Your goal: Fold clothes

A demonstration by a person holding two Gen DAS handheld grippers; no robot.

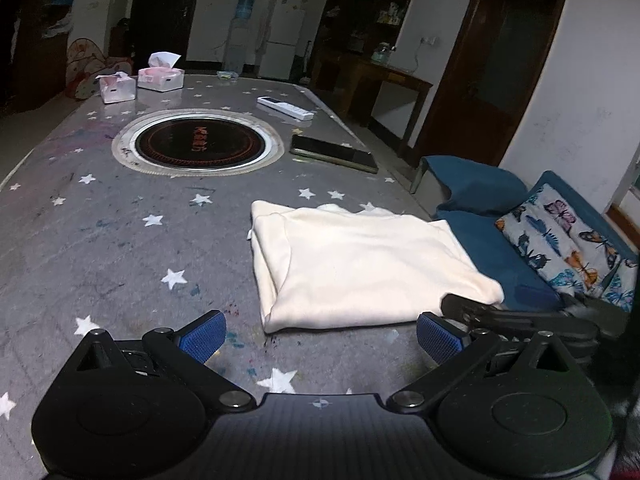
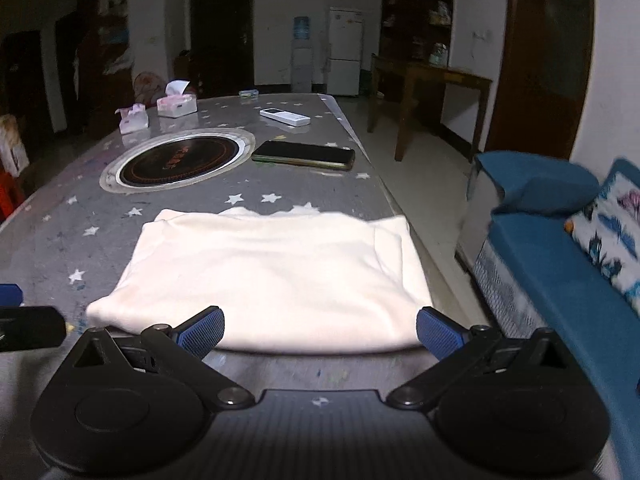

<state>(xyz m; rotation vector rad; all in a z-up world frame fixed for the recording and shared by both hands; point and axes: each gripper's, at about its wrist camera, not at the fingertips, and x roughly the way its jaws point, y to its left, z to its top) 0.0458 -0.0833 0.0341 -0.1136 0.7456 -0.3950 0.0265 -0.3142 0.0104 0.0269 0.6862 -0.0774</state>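
A cream garment [image 1: 360, 268] lies folded into a flat rectangle near the right edge of the grey star-print table [image 1: 120, 240]. My left gripper [image 1: 320, 338] stands wide open just short of the garment's near left corner, with only tabletop between its blue pads [image 1: 202, 336]. In the right wrist view the same garment [image 2: 272, 276] fills the middle. My right gripper [image 2: 320, 332] is wide open at its near edge, and its pads [image 2: 438, 332] do not press the cloth. Each gripper shows at the edge of the other's view.
Farther along the table are a round black hob [image 1: 196, 146], a dark phone [image 1: 334, 152], a white remote [image 1: 285, 107] and two tissue boxes [image 1: 160, 78]. Right of the table edge stand a blue sofa [image 1: 500, 248] and its butterfly pillow [image 1: 560, 240].
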